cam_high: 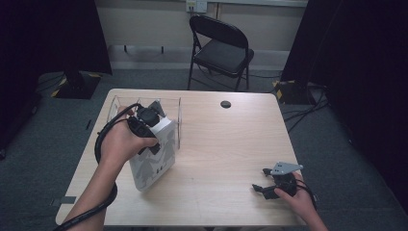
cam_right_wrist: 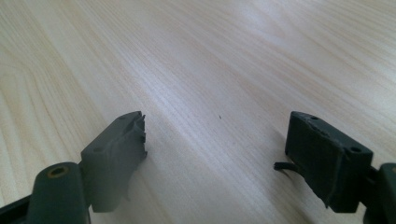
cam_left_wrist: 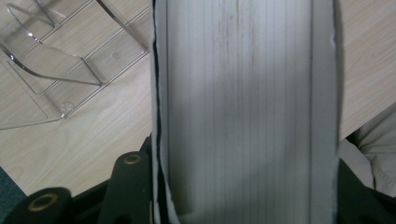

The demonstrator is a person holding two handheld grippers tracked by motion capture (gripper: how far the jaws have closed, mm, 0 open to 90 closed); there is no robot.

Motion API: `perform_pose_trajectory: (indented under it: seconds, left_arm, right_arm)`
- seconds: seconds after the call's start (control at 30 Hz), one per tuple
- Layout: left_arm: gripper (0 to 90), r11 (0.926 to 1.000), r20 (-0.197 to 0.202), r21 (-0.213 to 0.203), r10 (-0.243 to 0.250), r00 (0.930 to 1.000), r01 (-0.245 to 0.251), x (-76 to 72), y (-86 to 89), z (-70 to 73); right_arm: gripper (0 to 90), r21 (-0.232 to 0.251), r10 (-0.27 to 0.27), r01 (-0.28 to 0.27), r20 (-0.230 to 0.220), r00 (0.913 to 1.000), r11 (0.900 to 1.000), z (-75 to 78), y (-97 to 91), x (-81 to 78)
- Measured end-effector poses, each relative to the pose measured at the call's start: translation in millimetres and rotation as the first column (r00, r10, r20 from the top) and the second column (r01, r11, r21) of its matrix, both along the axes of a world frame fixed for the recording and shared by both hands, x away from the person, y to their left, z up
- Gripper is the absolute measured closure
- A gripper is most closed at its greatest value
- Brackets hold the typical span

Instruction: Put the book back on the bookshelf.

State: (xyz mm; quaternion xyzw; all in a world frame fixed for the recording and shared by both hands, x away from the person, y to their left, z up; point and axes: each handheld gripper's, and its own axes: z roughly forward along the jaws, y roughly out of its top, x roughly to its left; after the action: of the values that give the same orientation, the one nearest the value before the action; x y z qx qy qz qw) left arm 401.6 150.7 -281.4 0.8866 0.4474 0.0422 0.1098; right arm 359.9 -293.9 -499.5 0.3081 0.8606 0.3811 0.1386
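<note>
Clear acrylic marks the far left of the scene: a transparent book stand (cam_high: 169,111) sits toward the back-left of the pale wooden surface (cam_high: 226,144), its slots lying empty in the left gripper view. Just in front of it, the left tool (cam_high: 146,126) is clamped on a thick white book (cam_high: 154,161), its jaws pressing the two covers from above while the page edges face the tool's own camera. The book stands tilted on its lower corner, its long axis running from the near edge of the surface up toward the stand, with its top end closest to the rack. The stand therefore lies directly beyond the book, touching or nearly touching its upper end in the high view; a short push forward and a righting of the tilt would likely bring the book into a slot, though which slot cannot be told. The left hand is plainly the nearer one for that move. Well apart, at the near-right corner, the right tool (cam_high: 263,187) rests low on the bare wood, its jaws spread wide with nothing between them. A black folding chair (cam_high: 222,50) stands behind the surface.
</note>
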Motion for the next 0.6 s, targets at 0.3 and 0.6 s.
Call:
perform_pose_trajectory:
  seconds: [0.3, 0.6]
  left_arm:
    - [53.5, 0.9996, 0.000, -0.009, 0.028, 0.9996, -0.028, 0.1, 8.9, 0.6]
    - [53.5, 0.9978, 0.006, -0.003, 0.067, 0.9977, -0.067, -0.5, 25.5, -0.4]
  right_arm:
    - [19.3, 0.000, 0.001, -0.001, 0.000, 1.0000, 1.0000, 0.0, 0.0, 0.0]
    - [19.3, -0.001, 0.002, -0.002, 0.001, 1.0000, 1.0000, 0.0, -0.1, 0.1]
